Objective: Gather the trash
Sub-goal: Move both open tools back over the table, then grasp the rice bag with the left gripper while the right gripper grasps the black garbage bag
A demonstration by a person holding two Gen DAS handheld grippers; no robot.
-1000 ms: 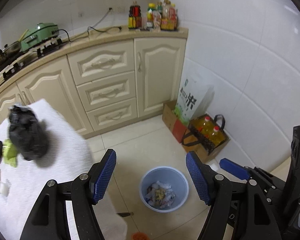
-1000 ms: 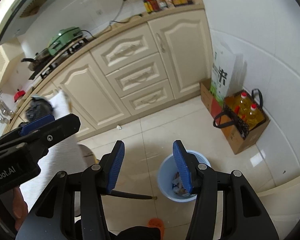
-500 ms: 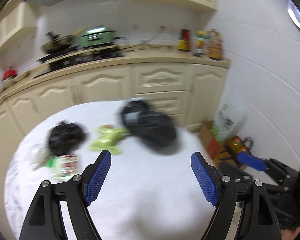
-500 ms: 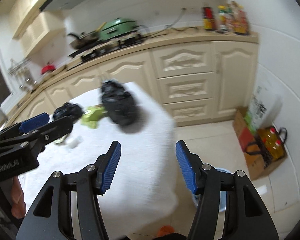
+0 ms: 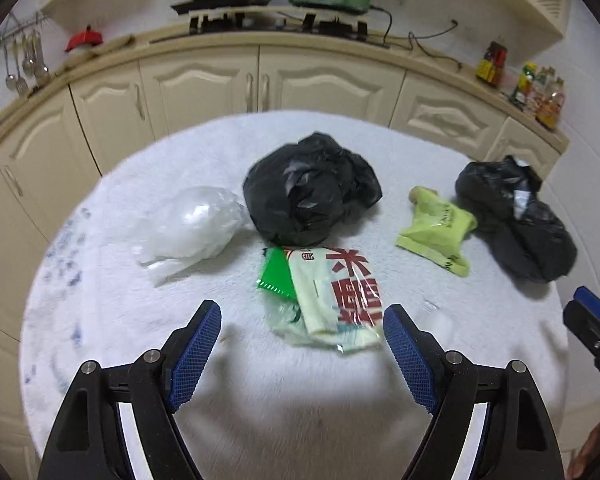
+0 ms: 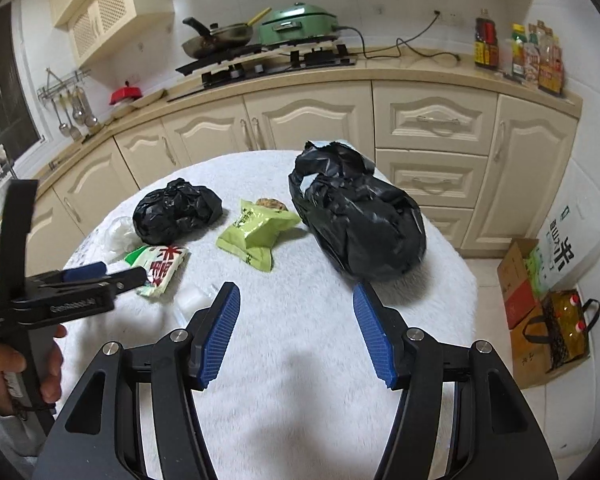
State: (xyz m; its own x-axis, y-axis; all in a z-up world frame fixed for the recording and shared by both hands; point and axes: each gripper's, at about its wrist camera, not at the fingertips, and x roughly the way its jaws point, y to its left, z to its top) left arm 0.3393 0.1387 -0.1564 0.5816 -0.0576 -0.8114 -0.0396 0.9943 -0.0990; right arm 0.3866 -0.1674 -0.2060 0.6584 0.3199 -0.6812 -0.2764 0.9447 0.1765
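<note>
Trash lies on a round white table (image 5: 284, 400). A black bag (image 5: 308, 190) sits mid-table, a clear plastic bag (image 5: 196, 224) to its left, and a red-lettered wrapper (image 5: 332, 296) in front of it. A lime-green snack packet (image 5: 436, 232) and a bigger black bag (image 5: 516, 216) lie to the right. My left gripper (image 5: 302, 320) is open and empty, just short of the wrapper. My right gripper (image 6: 296, 304) is open and empty, near the big black bag (image 6: 360, 216) and the green packet (image 6: 256, 232).
Cream kitchen cabinets (image 6: 308, 120) with a stove, pan and green cooker (image 6: 296, 20) run behind the table. Bottles (image 6: 516, 56) stand at the counter's right end. Boxes and a bag of oil bottles (image 6: 560, 320) stand on the floor at right.
Both grippers swung from above the floor bin to face the table. The table trash now fills the views and the bin is out of sight. Both stayed open.
</note>
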